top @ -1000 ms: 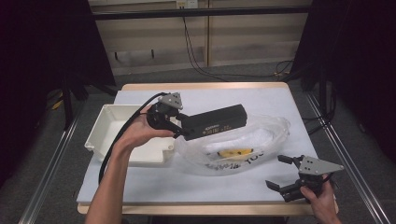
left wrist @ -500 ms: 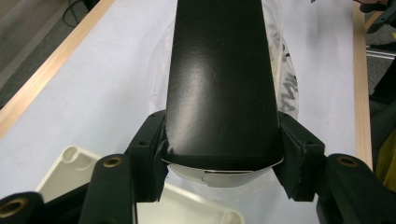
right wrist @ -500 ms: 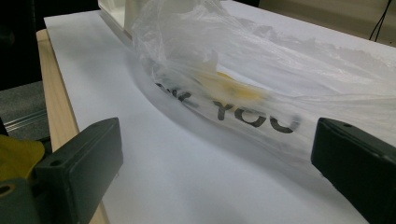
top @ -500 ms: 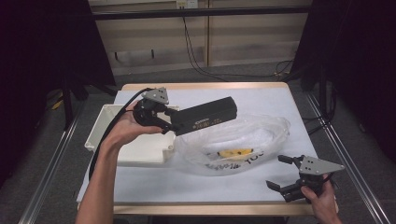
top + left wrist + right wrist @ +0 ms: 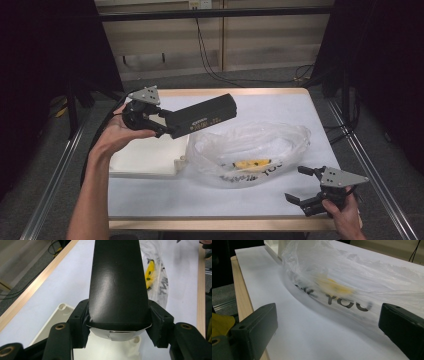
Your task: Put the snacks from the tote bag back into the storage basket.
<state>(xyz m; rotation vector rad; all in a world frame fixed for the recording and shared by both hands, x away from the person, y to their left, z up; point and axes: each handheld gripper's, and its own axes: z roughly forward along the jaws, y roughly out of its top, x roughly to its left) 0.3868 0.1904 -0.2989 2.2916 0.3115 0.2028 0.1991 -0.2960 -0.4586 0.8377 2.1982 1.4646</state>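
My left gripper [image 5: 167, 125] is shut on one end of a long black box [image 5: 202, 116], held in the air over the table's left half and pointing right. In the left gripper view both jaws clamp the black box [image 5: 117, 282] at its near end. A clear plastic bag [image 5: 250, 150] with black lettering and a yellow item [image 5: 252, 163] inside lies on the white table [image 5: 280, 107] at centre. My right gripper [image 5: 302, 185] rests open near the front right edge, its jaws facing the bag [image 5: 352, 282] with nothing between them.
A white tray [image 5: 145, 157] sits at the table's left, under the raised box. The table has a wooden rim [image 5: 220, 223] along the front. Metal rails [image 5: 47, 205] run along both sides, and cables lie on the floor behind.
My left hand has carried the black box up and to the left, away from the bag and over the tray. The right gripper has stayed where it was.
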